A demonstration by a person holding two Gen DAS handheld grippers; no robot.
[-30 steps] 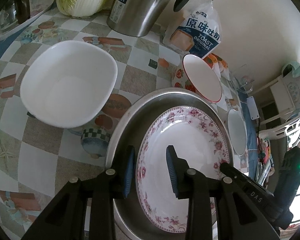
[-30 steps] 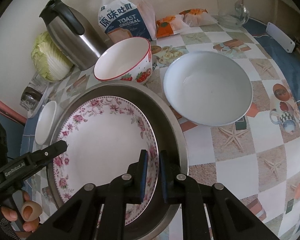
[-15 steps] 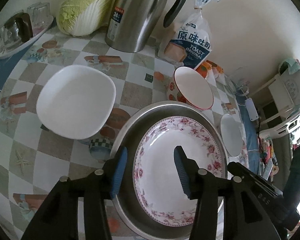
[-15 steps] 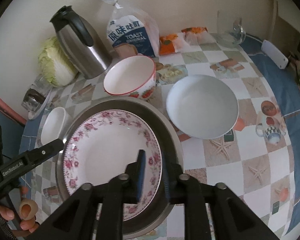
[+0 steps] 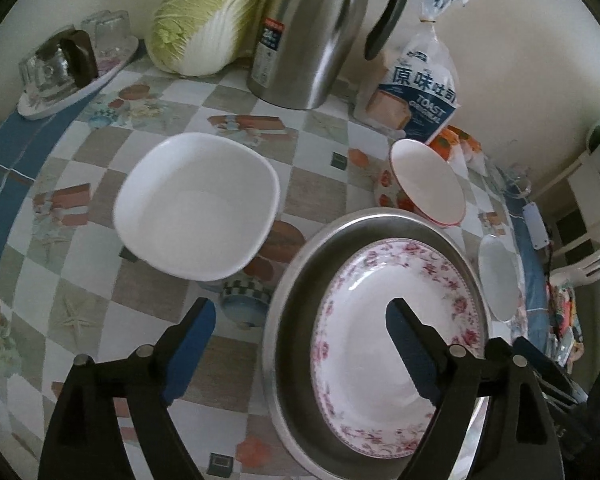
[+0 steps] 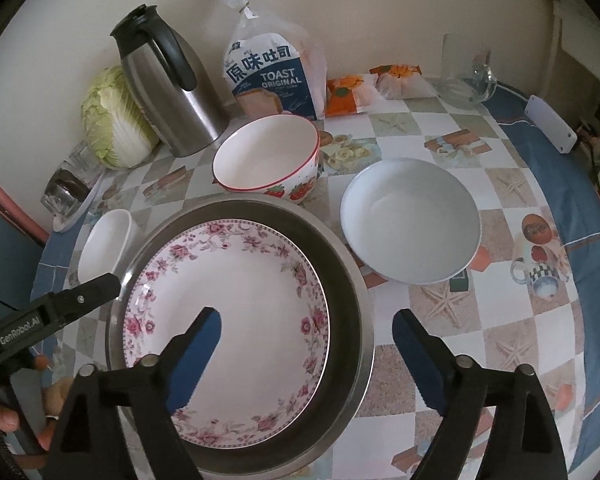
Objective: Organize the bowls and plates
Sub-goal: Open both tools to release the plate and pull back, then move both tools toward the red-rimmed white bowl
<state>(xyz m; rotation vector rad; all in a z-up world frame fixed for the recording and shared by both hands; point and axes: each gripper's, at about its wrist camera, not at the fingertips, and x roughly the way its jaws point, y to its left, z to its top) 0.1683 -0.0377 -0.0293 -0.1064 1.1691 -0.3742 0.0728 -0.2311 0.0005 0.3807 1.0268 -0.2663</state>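
Observation:
A pink-flowered plate [image 5: 360, 344] [image 6: 228, 292] lies inside a steel basin [image 5: 288, 340] [image 6: 344, 320]. My left gripper [image 5: 300, 312] hovers over the basin's left rim, its jaws opening wide and the pads touching nothing. My right gripper [image 6: 308, 318] straddles the right rims of plate and basin from above, its jaws also opening and gripping nothing. Around the basin stand a white square bowl [image 5: 196, 208] [image 6: 104, 244], a strawberry-patterned bowl [image 5: 424, 184] [image 6: 268, 156] and a white round bowl [image 6: 412, 220] [image 5: 500, 284].
Along the wall stand a steel thermos jug [image 5: 320, 32], a cabbage [image 5: 208, 12], a toast bag [image 5: 420, 92], snack packets [image 6: 352, 92] and a glass jug [image 6: 468, 80]. A tray of glasses [image 5: 68, 68] sits at the far left edge. A hand [image 6: 4, 416] shows at the lower left.
Both grippers have opened wide and pulled back a little from the flowered plate's rims. The right one was nearly shut on the right rim. The plate stays in the basin.

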